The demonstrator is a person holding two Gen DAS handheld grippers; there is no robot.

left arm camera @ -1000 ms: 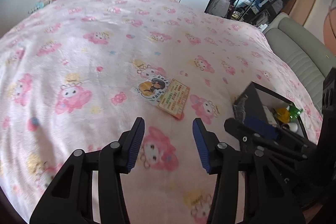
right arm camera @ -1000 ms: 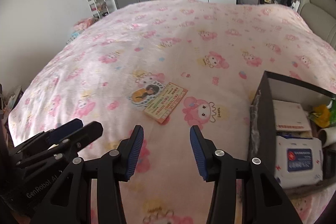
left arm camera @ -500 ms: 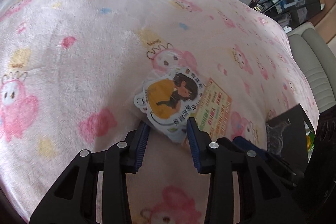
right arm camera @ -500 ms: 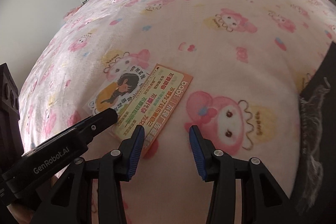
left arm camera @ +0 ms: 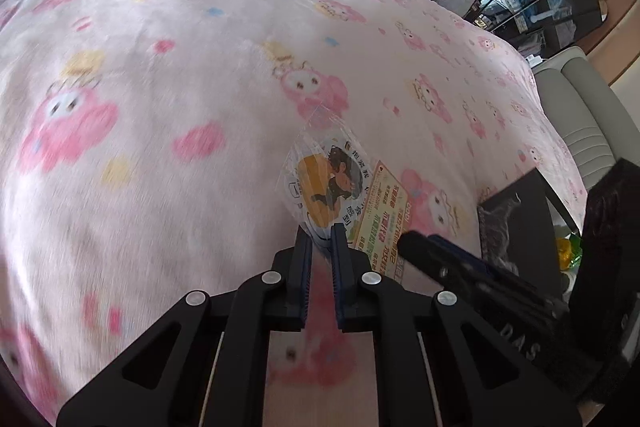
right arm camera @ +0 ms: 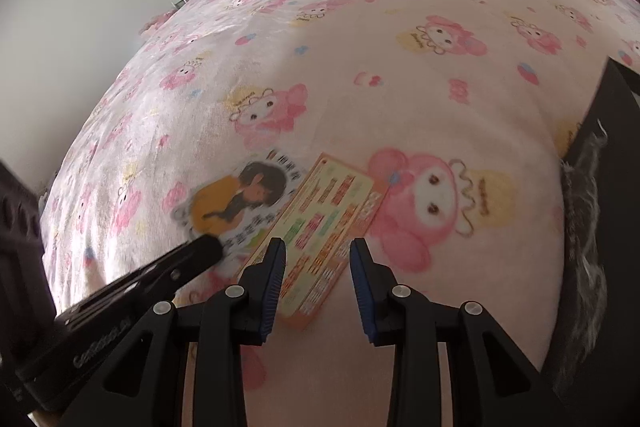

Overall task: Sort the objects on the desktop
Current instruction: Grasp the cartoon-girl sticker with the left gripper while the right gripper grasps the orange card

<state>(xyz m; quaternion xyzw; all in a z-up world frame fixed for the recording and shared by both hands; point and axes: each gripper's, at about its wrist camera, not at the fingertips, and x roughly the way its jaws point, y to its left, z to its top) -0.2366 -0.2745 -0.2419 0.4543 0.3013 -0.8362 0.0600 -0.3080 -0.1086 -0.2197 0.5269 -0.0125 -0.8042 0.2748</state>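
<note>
Presently the left gripper (left arm camera: 320, 233) is closing, its jaws nearly together on the near edge of the sticker (left arm camera: 324, 183), a clear-wrapped cartoon cutout. In the left view that edge sits between the pads and the sticker tilts up off the blanket (left arm camera: 160, 107), which suggests it is being pinched and lifted by its rim; a flat, flimsy sheet on soft cloth offers no other purchase. Full pad contact cannot be confirmed, as the tips hide the seam.

The right gripper (right arm camera: 318, 259) is also closing but stands about a third open. The near end of the card (right arm camera: 332, 223), an orange-bordered printed rectangle, lies between its fingers, flat on the blanket. The pads do not yet press on it. The downward tilt of this gripper fits an attempt to nip the card's near edge.

Sticker and card lie side by side, their long edges touching or overlapping slightly; which lies on top cannot be told. The left gripper's tip reaches in from the left of the right view, just beside the right gripper.

To the right stands the black box (left arm camera: 520, 203), near the card, with bright items inside it. Judged the likely destination.
</note>
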